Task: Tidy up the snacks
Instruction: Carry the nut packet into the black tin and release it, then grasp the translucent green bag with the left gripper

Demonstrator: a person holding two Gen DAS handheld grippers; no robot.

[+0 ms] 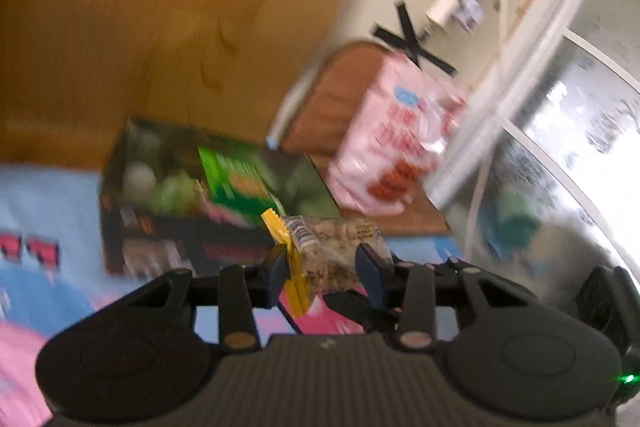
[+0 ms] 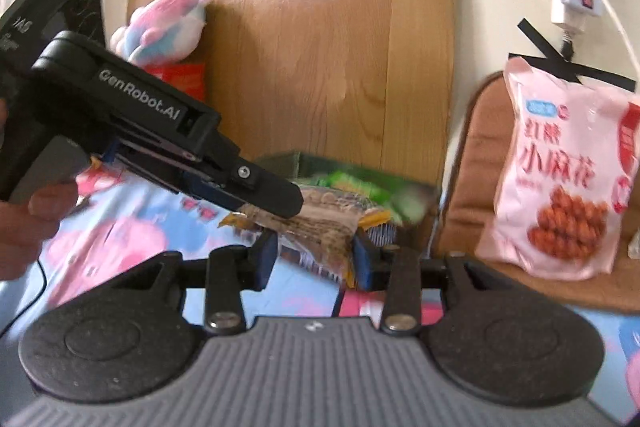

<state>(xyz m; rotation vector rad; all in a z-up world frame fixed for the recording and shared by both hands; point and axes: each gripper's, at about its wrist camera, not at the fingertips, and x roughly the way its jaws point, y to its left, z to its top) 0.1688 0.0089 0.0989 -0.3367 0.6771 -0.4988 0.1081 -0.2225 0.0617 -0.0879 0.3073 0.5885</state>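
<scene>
Both grippers have one snack packet [image 2: 320, 227] pinched between them, held up over the cartoon-print sheet [image 2: 132, 239], just short of the snack box [image 1: 168, 195]! The left gripper [image 1: 324, 271] clamps the yellow-sealed end, the right gripper [image 2: 316, 259] squeezes the other. It looks light, crinkly and slippery with crushable contents, so the flat sealed edges are the safest hold. Its long axis runs roughly between the two grippers, yellow seam towards the left one.

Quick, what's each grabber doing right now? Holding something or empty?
Left gripper: closed on the yellow-edged snack packet.
Right gripper: closed on the other end of the same snack packet.
</scene>
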